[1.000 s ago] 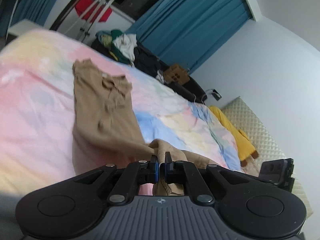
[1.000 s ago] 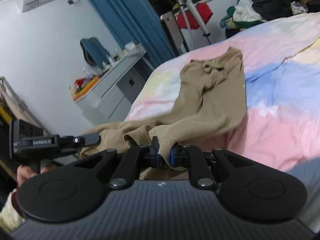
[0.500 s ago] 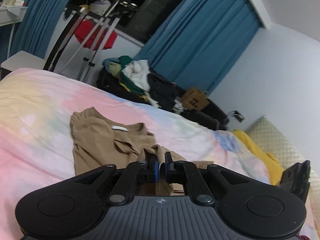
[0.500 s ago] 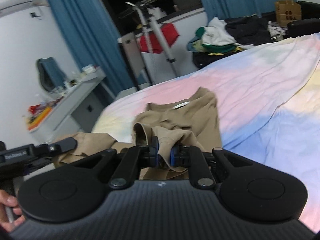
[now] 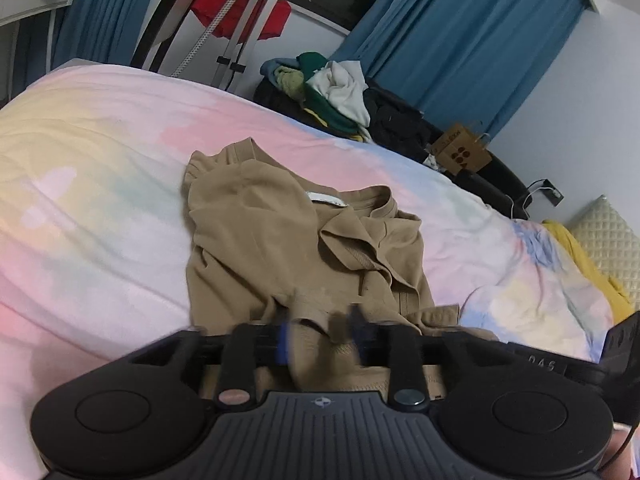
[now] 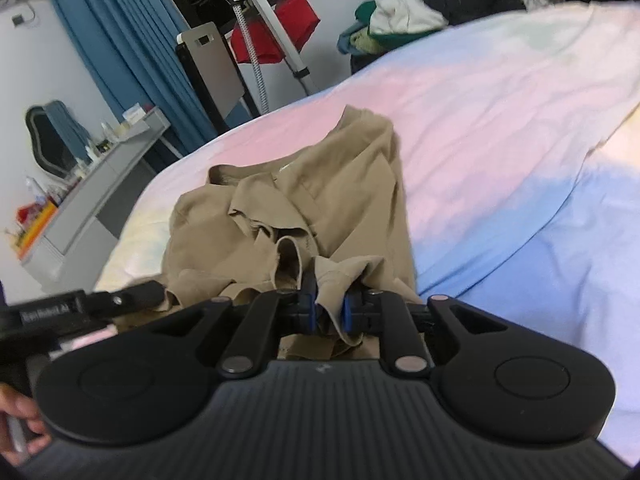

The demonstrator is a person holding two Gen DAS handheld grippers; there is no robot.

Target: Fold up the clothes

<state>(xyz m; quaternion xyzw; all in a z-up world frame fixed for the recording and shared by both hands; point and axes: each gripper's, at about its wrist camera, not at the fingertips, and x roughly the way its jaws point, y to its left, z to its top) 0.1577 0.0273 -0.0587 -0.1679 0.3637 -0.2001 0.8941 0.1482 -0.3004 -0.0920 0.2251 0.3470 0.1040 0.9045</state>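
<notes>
Centre of both frames, on the pastel tie-dye bed sheet (image 5: pixel 100 168), lies the tan soft cotton T-shirt (image 5: pixel 260 240), hem end doubled toward the collar. Light, floppy, bunches easily; best taken at hem corners. Left hand-held gripper (image 5: pixel 320 338) blurred, fingers parted around a fabric fold, grip uncertain. Right hand-held gripper (image 6: pixel 329 312) pinches the hem. Only the left view shows the white neck label (image 5: pixel 325 199); only the right shows the grey dresser (image 6: pixel 92 192).

place: home bedroom | evidence: wide bed under a pastel tie-dye sheet (image 5: pixel 100 168) | long blue window curtains (image 5: pixel 472 44) | heap of loose mixed clothes (image 5: pixel 332 88) | grey dressing tabletop crowded with small bottles (image 6: pixel 92 168)
</notes>
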